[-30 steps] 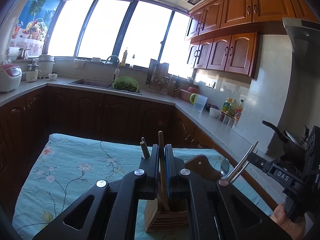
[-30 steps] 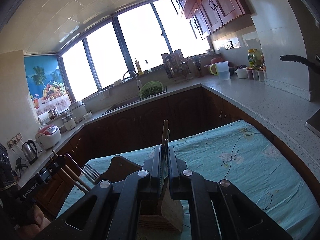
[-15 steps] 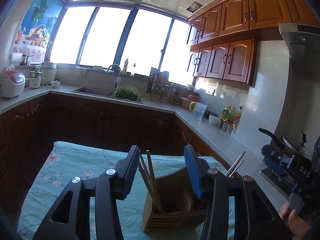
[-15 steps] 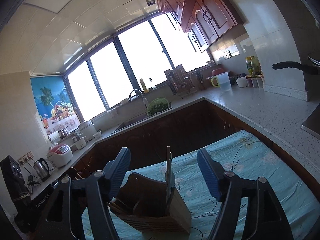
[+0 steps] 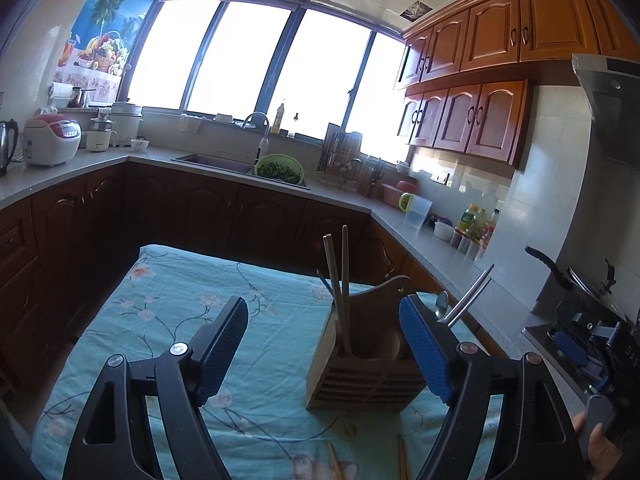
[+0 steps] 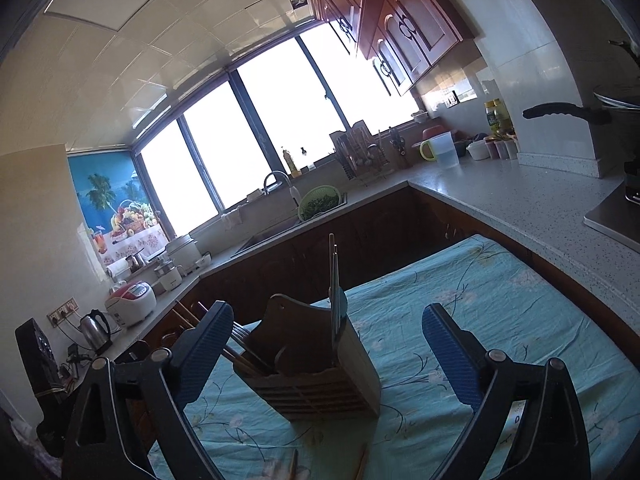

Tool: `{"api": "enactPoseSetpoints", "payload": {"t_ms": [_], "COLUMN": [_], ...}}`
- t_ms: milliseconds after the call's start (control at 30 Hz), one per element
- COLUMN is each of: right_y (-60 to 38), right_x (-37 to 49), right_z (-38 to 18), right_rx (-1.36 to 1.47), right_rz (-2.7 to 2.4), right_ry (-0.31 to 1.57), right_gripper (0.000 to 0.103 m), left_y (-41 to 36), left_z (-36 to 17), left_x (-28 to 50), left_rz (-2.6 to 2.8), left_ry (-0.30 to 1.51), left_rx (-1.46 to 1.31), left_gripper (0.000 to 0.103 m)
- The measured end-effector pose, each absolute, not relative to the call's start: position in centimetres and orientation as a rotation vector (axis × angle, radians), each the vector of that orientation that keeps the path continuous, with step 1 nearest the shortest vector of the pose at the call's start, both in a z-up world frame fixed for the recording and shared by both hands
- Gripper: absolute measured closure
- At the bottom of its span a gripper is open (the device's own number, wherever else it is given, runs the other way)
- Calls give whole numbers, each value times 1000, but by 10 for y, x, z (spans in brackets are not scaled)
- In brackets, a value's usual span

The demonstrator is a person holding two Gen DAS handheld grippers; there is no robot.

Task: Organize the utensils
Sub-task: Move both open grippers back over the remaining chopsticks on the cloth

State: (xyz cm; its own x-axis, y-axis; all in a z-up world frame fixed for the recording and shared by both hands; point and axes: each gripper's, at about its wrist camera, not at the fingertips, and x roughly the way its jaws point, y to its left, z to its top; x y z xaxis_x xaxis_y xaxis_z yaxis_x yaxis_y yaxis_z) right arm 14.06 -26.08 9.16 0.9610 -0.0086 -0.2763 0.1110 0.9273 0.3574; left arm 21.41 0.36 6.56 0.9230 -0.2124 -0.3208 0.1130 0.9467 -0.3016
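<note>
A slatted wooden utensil holder stands on the blue floral tablecloth. Wooden chopsticks stand in its left part, and a spoon and metal chopsticks lean out on its right. My left gripper is open and empty, just in front of the holder. In the right wrist view the holder has metal chopsticks upright in it. My right gripper is open and empty, in front of the holder. Loose wooden chopsticks lie on the cloth near me.
Dark kitchen cabinets and a grey counter run behind and right of the table. A sink with a green colander is at the back. A stove with a pan is at the far right. A rice cooker stands left.
Both grippers opened: the left let go of the wooden chopsticks, the right of the metal ones, which now stand in the holder. Both grippers drew back and opened wider.
</note>
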Motion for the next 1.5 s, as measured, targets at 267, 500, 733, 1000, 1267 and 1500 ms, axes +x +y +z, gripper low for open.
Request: {"api": "enactPoseSetpoints", "payload": {"t_ms": [267,500,733,1000,1267,1500], "right_y": [-259,-259,-255,-247,-236,-221], "right_x": [119,100,82,73,89,126], "right_z": [70,46,24,1,-15,-40], "right_rx": [408,442,458,418,346,264], "right_rz": [-72,-86,-92,-122,-137,-95], "right_ry": [332,389,440,497,597,765], "right_gripper": [6,6,6,6,27,70], "left_y": [16,26,33,29,10,3], "left_z": [61,47,37,29,20,16], "left_x": [188,165,147,138,145,156], "left_rz": [-156,-143,-133,-131,-158,-161], "left_ry": [427,495,551,637,727,770], "left_rx": [-308,-330,-351,-325,-263,-237], "left_gripper": [24,24,24,24,26,26]}}
